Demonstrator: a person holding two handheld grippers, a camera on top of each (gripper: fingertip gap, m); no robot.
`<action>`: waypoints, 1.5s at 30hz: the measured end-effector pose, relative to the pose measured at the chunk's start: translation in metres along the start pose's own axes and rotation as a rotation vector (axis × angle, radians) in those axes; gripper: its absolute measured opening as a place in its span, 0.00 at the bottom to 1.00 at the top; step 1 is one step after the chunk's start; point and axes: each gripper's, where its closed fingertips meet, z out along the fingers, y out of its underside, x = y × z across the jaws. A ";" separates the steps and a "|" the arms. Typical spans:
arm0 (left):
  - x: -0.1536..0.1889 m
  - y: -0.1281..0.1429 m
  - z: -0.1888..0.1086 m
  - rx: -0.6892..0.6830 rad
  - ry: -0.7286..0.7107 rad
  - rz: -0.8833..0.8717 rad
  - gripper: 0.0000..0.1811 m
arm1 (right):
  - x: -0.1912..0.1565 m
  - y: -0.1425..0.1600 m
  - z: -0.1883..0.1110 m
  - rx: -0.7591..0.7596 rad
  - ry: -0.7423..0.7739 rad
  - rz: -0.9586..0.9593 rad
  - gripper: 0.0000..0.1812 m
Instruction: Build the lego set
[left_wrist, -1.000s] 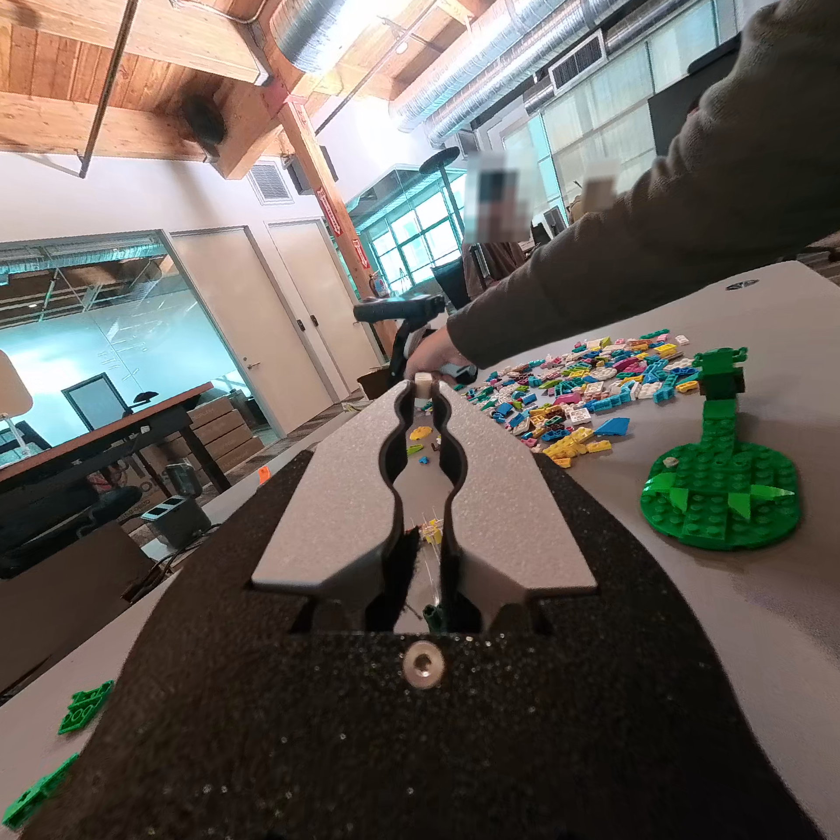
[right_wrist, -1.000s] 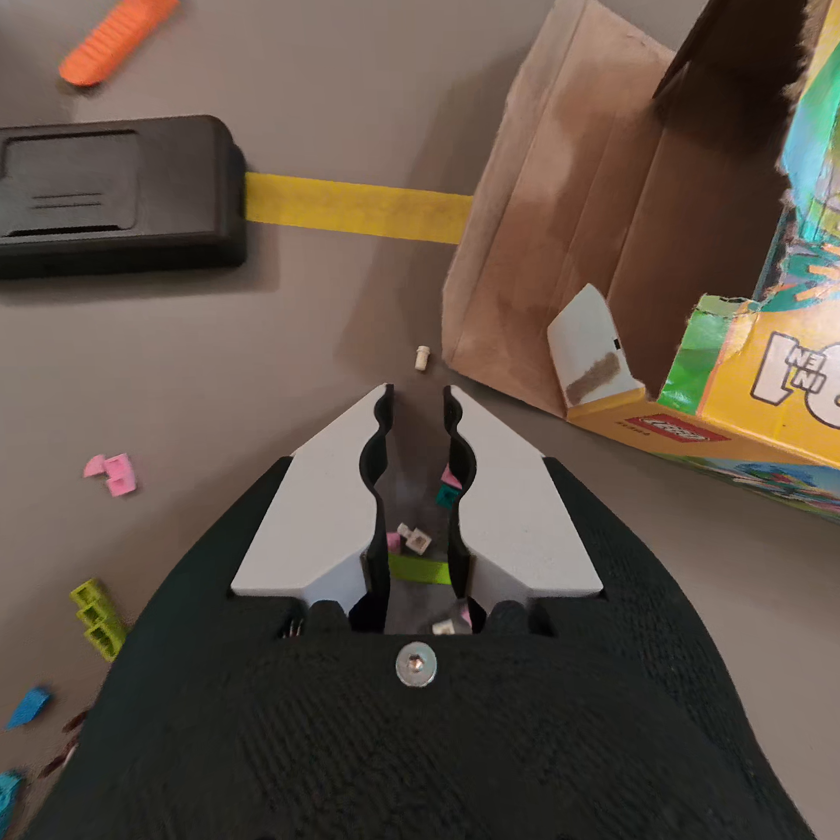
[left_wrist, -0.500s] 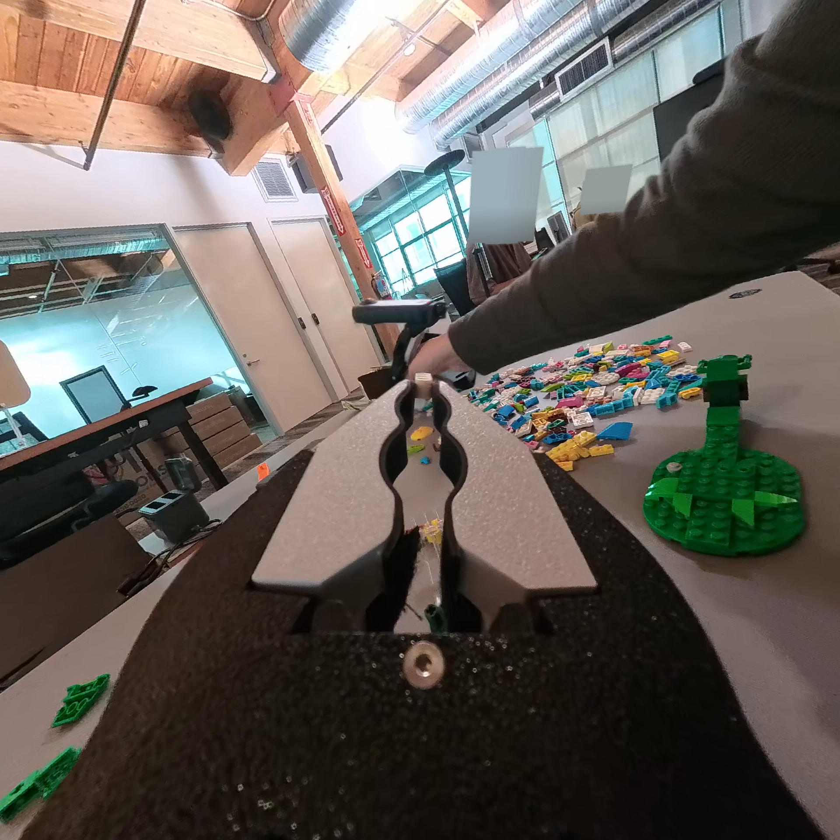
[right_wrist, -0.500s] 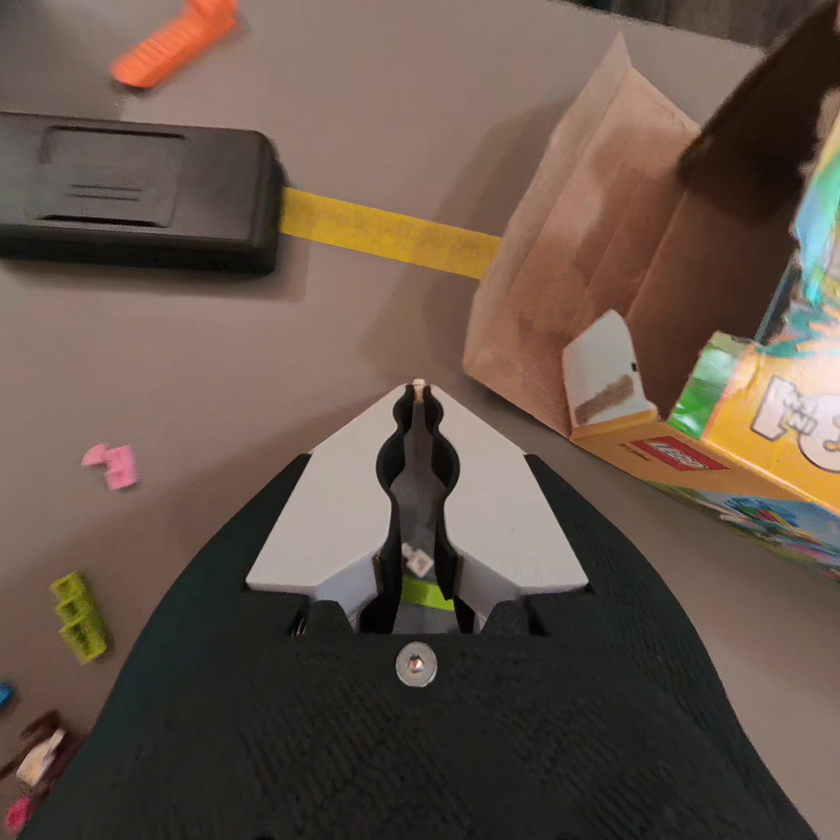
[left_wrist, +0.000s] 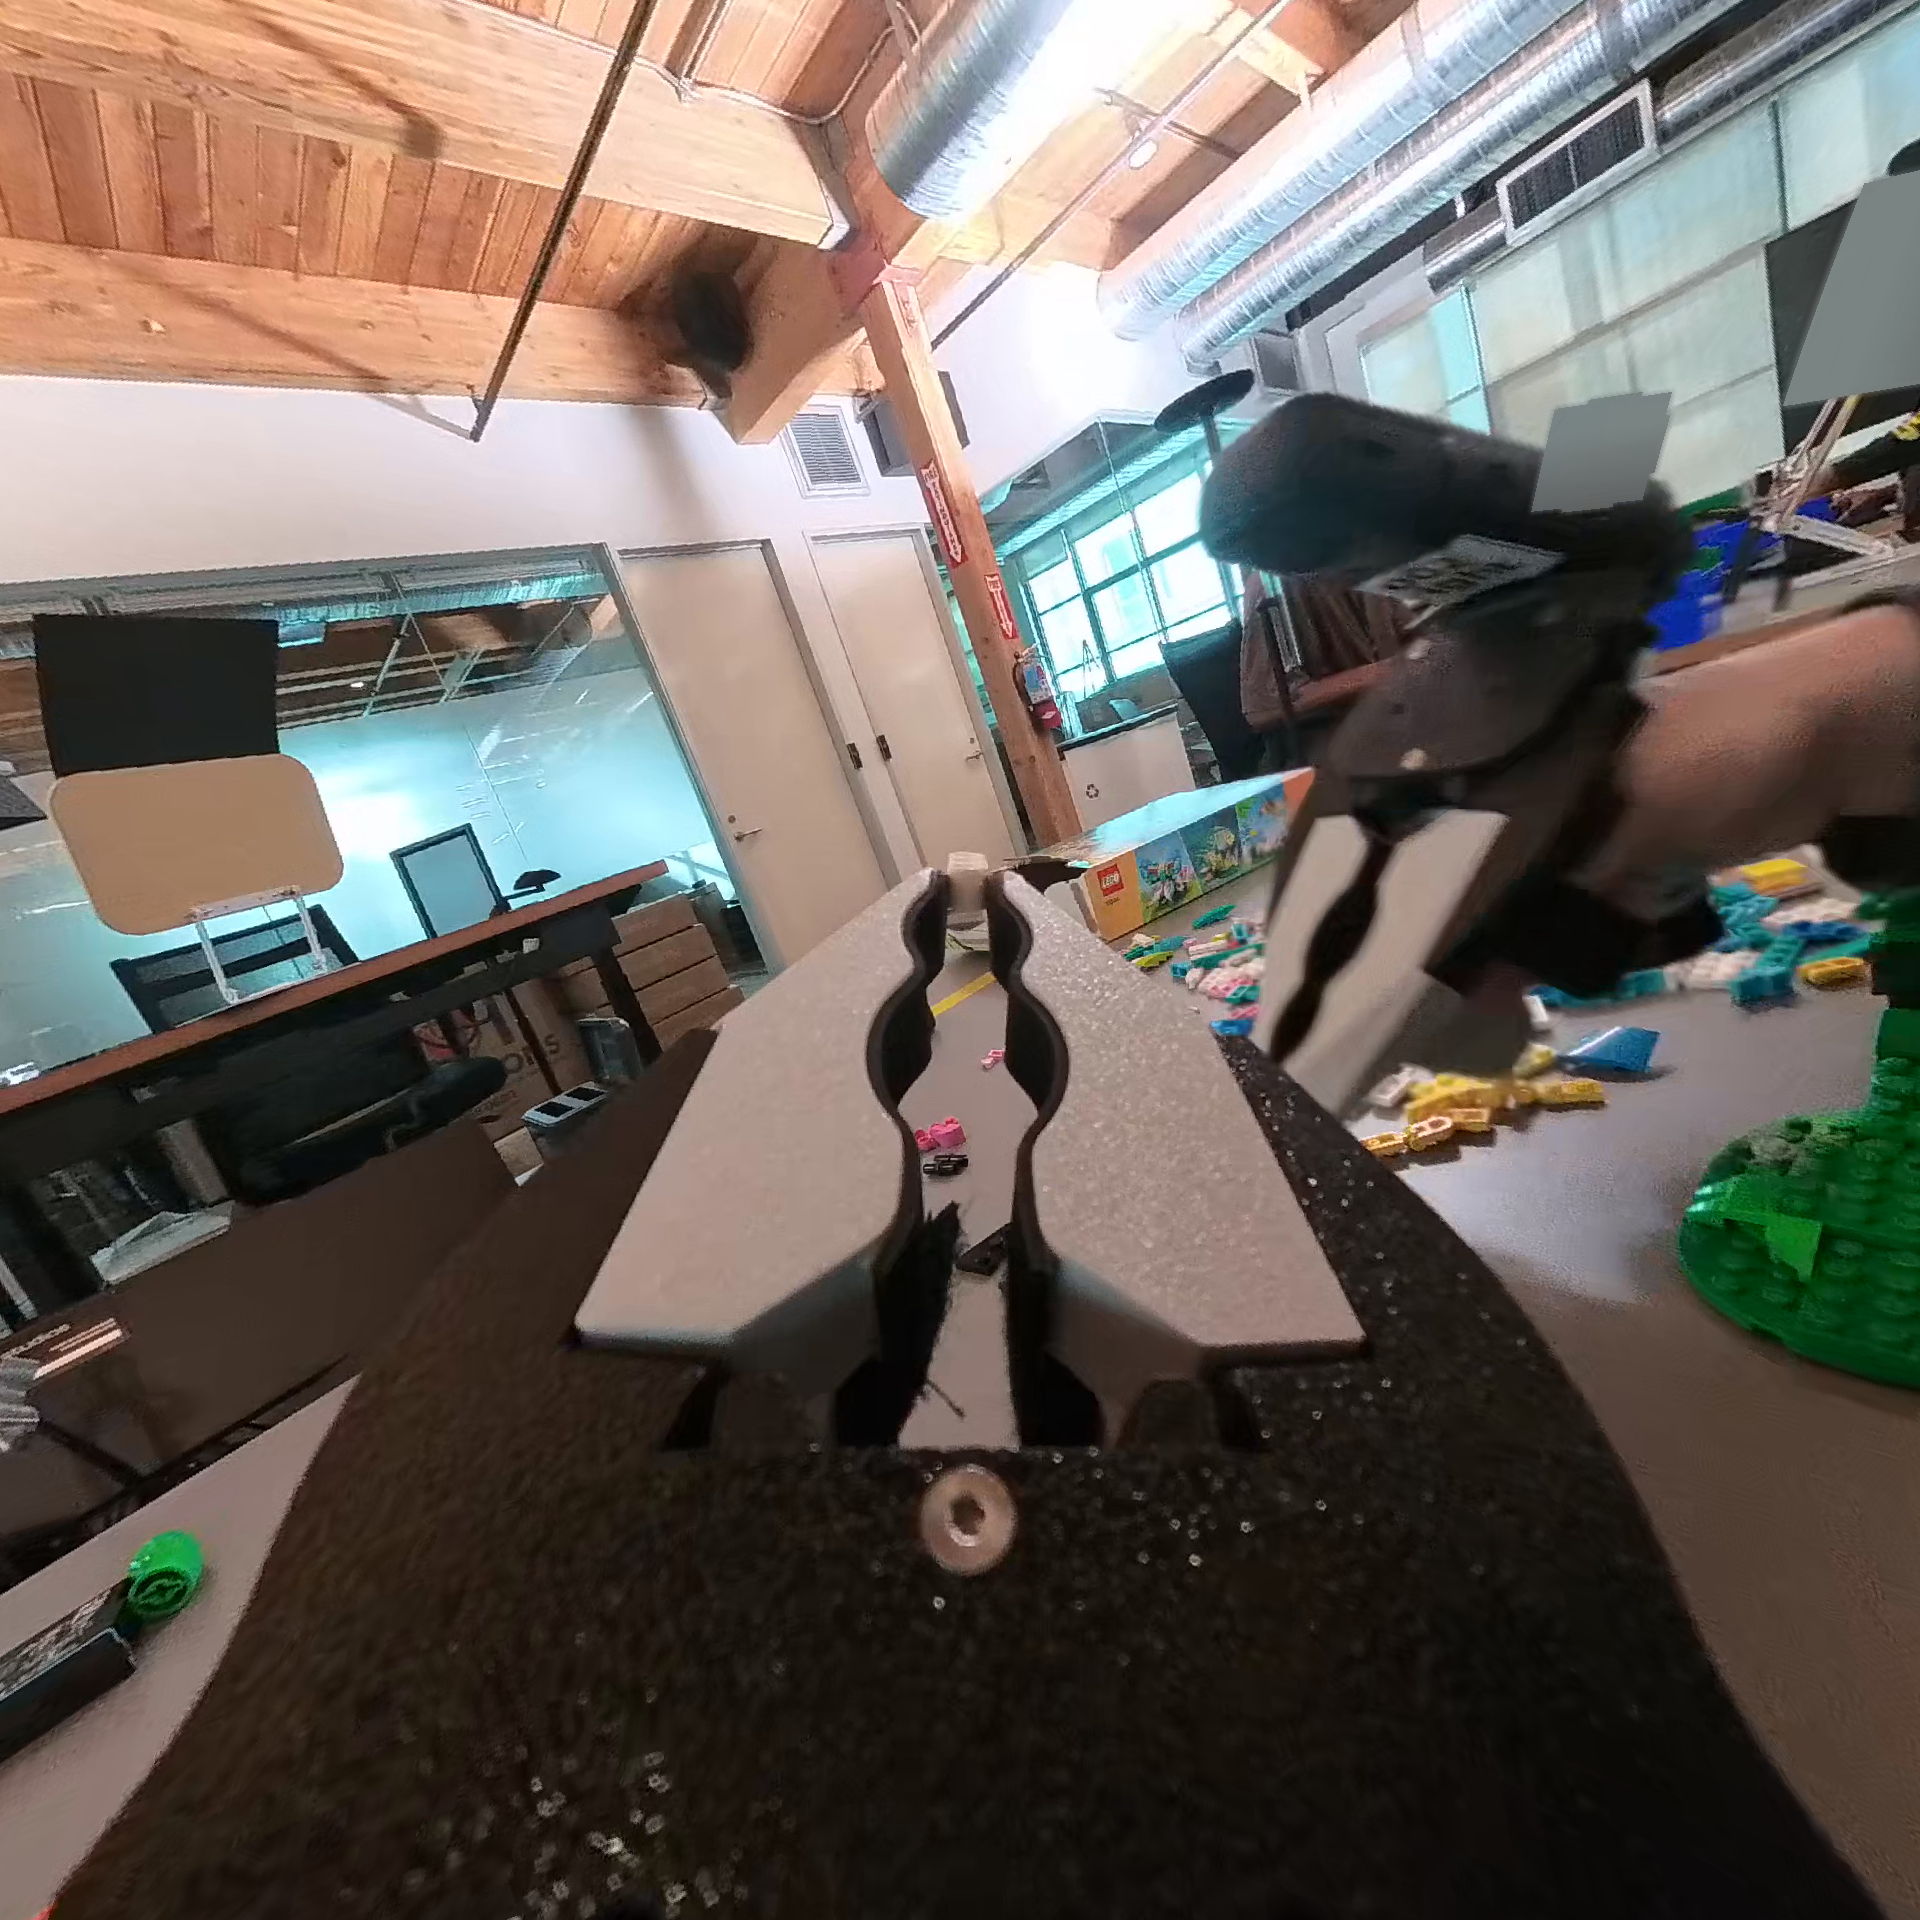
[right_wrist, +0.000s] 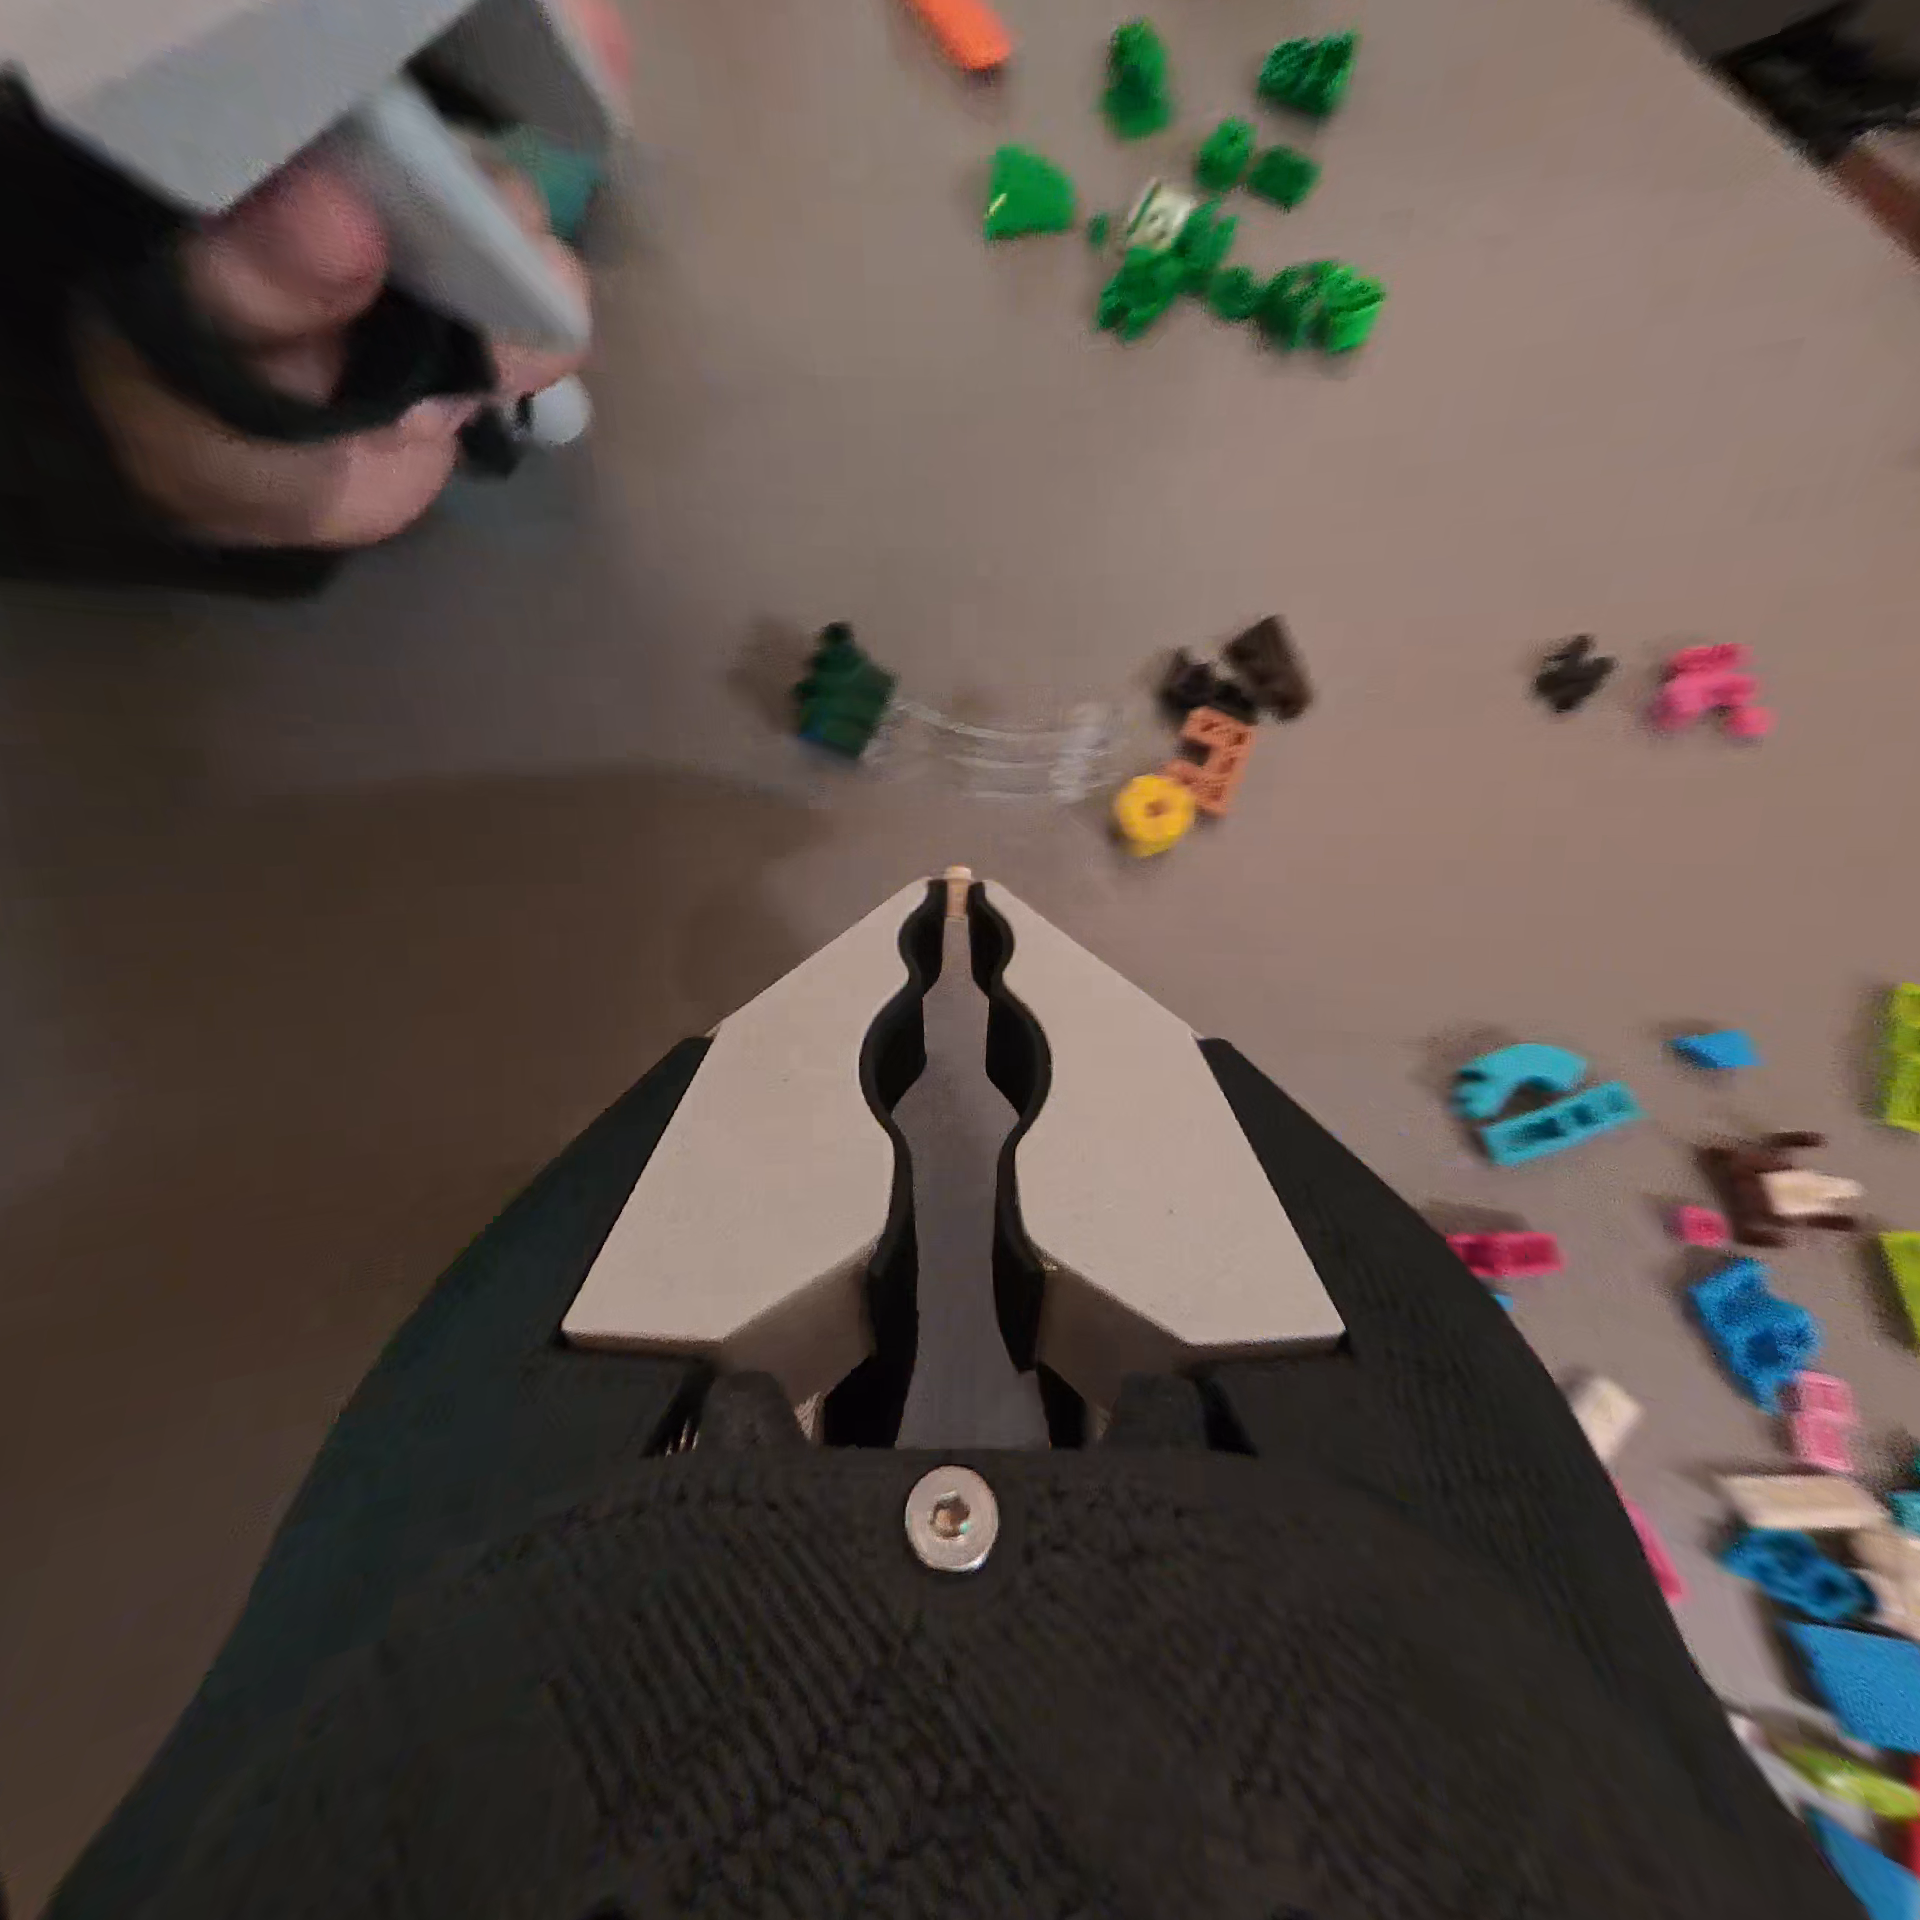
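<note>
My left gripper (left_wrist: 966, 885) is shut on a small white piece (left_wrist: 966, 871) pinched at its tips and held above the grey table (left_wrist: 1558, 1299). My right gripper (right_wrist: 958, 894) is shut on a small tan peg (right_wrist: 958, 878) at its tips. In the left wrist view the right gripper (left_wrist: 1311, 1049) hangs, blurred, over the loose bricks (left_wrist: 1475, 1101), tips pointing down. The left gripper (right_wrist: 540, 364) with its white piece (right_wrist: 561, 410) shows at the top left of the right wrist view. A green round build with a stem (left_wrist: 1849, 1216) stands at the right.
The open set box (left_wrist: 1174, 862) lies at the back. Green pieces (right_wrist: 1226, 239), a dark green piece (right_wrist: 842, 691), a yellow and an orange piece (right_wrist: 1174, 790), black and pink pieces (right_wrist: 1662, 681) and several coloured bricks (right_wrist: 1756, 1340) lie scattered on the table. One gripper's finger ends stand about 12 cm off the other's.
My right gripper shut on the tan peg beside the box, lifted it and swung over towards the left gripper. The left gripper kept its white piece and turned left.
</note>
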 end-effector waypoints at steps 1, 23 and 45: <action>0.000 0.000 0.000 0.000 0.000 -0.003 0.03 | -0.009 0.005 0.004 -0.018 0.001 -0.007 0.02; 0.008 0.001 0.001 -0.006 0.045 -0.018 0.03 | -0.013 0.008 -0.012 0.087 0.113 0.094 0.19; 0.009 0.003 0.001 -0.009 0.050 -0.032 0.03 | 0.142 0.146 -0.336 0.829 1.516 0.251 0.08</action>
